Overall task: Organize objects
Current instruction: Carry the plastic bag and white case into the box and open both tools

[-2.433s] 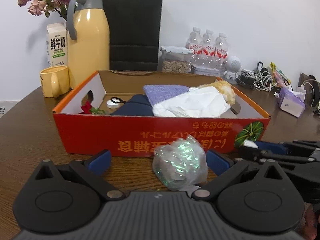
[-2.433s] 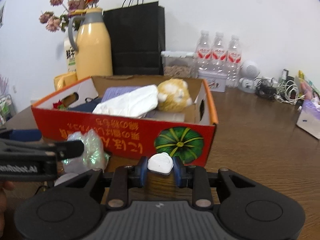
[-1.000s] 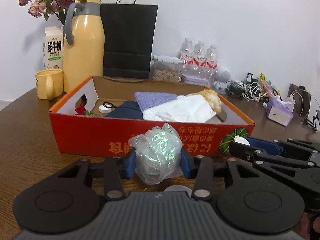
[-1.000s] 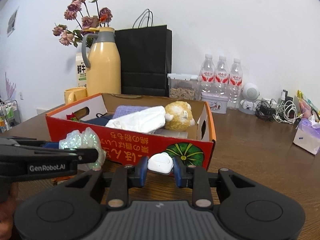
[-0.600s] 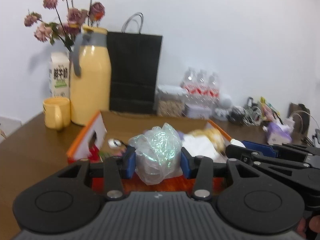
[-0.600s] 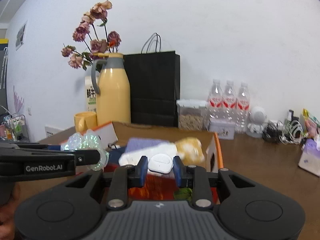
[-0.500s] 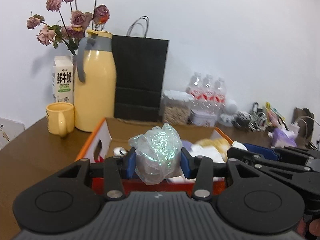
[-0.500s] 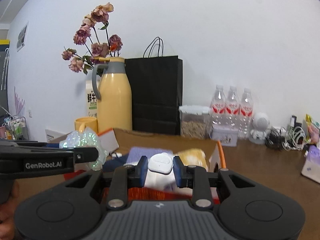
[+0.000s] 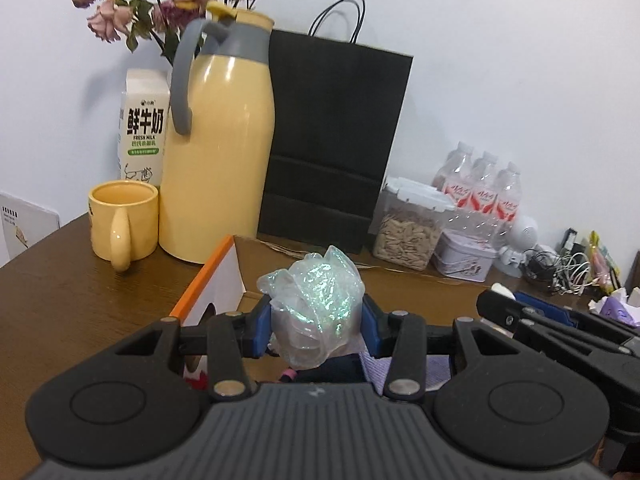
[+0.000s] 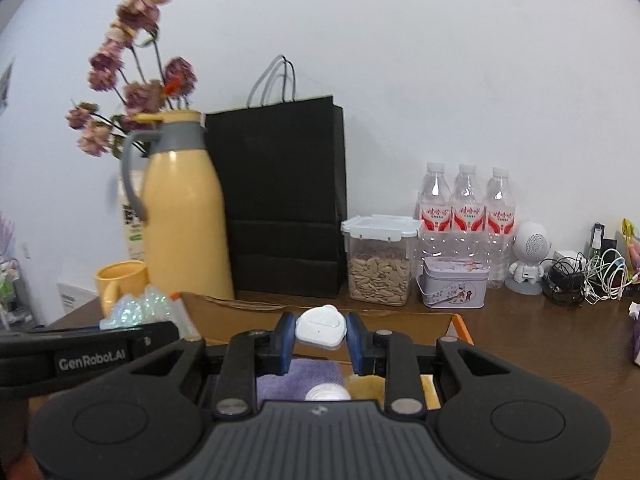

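My left gripper (image 9: pixel 316 322) pinches a crumpled shiny bag (image 9: pixel 314 300); my right gripper (image 10: pixel 321 338) squeezes a small white case (image 10: pixel 321 327). Both held above the cardboard box (image 10: pixel 236 316).

A lived-in room of a home or small office, its brown wooden table (image 10: pixel 540 344) pushed against a plain white wall. At left stand a yellow thermos jug (image 9: pixel 218 152), a matching mug (image 9: pixel 124 220), a milk carton (image 9: pixel 142 132) and dried roses (image 10: pixel 136 80). A black paper shopping bag (image 10: pixel 280 200) rises at center, with a clear tub of seeds (image 10: pixel 378 264), bottled water (image 10: pixel 466 208) and a small tin (image 10: pixel 454 282) to its right. Tangled charging cables (image 10: pixel 588 276) crowd the far right edge, and an open cardboard box (image 9: pixel 218 280) sits at lower center.
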`<state>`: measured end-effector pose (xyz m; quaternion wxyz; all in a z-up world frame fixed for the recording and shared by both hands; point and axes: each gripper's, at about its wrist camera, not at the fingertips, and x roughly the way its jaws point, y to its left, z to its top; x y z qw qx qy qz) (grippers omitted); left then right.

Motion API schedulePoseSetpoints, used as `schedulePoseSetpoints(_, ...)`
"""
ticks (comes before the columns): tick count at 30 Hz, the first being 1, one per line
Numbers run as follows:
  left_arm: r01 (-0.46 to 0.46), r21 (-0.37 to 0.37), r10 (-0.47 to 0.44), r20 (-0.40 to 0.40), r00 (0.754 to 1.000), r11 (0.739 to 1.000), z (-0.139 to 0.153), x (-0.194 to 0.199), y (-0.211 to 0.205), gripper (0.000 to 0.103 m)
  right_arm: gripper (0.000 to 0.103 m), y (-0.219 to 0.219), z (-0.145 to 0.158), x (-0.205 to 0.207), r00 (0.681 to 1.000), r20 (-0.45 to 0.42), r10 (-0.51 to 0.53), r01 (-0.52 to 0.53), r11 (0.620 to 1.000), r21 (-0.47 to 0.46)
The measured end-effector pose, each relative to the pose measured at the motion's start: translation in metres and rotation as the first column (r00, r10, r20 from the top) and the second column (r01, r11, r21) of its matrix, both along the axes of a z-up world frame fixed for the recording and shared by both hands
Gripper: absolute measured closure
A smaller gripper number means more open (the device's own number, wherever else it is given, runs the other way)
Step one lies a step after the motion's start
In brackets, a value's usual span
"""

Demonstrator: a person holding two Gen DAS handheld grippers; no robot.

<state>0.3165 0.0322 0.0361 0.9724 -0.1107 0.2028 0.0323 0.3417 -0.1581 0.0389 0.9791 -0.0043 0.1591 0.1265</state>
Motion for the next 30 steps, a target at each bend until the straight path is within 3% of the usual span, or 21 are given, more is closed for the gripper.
schedulePoseSetpoints(8,-0.001,0.078,0.002,-0.017,1.0,0.997,-0.013,-0.001,-0.006,0.054,0.077,-0.002,-0.018,0.01,0.997,-0.073,0.009,-0.011,1.0,-0.029)
schedulePoseSetpoints(12,-0.019,0.138,0.016,0.029,0.999,0.99,-0.009,-0.013,-0.011,0.038,0.076,0.0,-0.02,-0.001,0.997,-0.072,0.015,-0.02,0.997,-0.069)
schedulePoseSetpoints(14,-0.022,0.147,0.014,0.054,0.998,0.989,-0.006,-0.018,-0.012,0.029,0.067,-0.001,-0.019,-0.005,0.998,-0.067,0.012,-0.017,0.997,-0.076)
schedulePoseSetpoints(16,-0.023,0.161,0.012,0.072,0.997,0.987,-0.003,-0.022,-0.015,0.024,0.044,-0.002,-0.017,-0.01,0.998,-0.055,0.016,-0.02,0.997,-0.079)
schedulePoseSetpoints(17,-0.026,0.166,0.013,0.078,0.997,0.986,-0.001,-0.023,-0.015,0.02,0.038,-0.002,-0.016,-0.013,0.999,-0.046,0.011,-0.015,0.996,-0.086)
schedulePoseSetpoints(19,-0.038,0.17,0.023,0.092,0.996,0.985,0.0,-0.026,-0.016,0.005,0.015,-0.001,-0.014,-0.017,1.0,-0.023,-0.007,0.004,0.995,-0.102)
schedulePoseSetpoints(21,-0.045,0.173,0.027,0.106,0.994,0.984,0.001,-0.029,-0.016,0.001,0.005,-0.002,-0.012,-0.021,1.0,-0.006,-0.016,0.015,0.994,-0.104)
schedulePoseSetpoints(23,-0.048,0.172,0.028,0.115,0.993,0.984,0.002,-0.032,-0.017,0.0,0.0,-0.003,-0.01,-0.022,1.0,-0.004,-0.024,0.023,0.994,-0.103)
schedulePoseSetpoints(30,-0.043,0.172,0.021,0.131,0.991,0.984,0.004,-0.04,-0.021,0.0,0.0,-0.01,-0.008,-0.028,0.999,0.004,-0.047,0.047,0.994,-0.102)
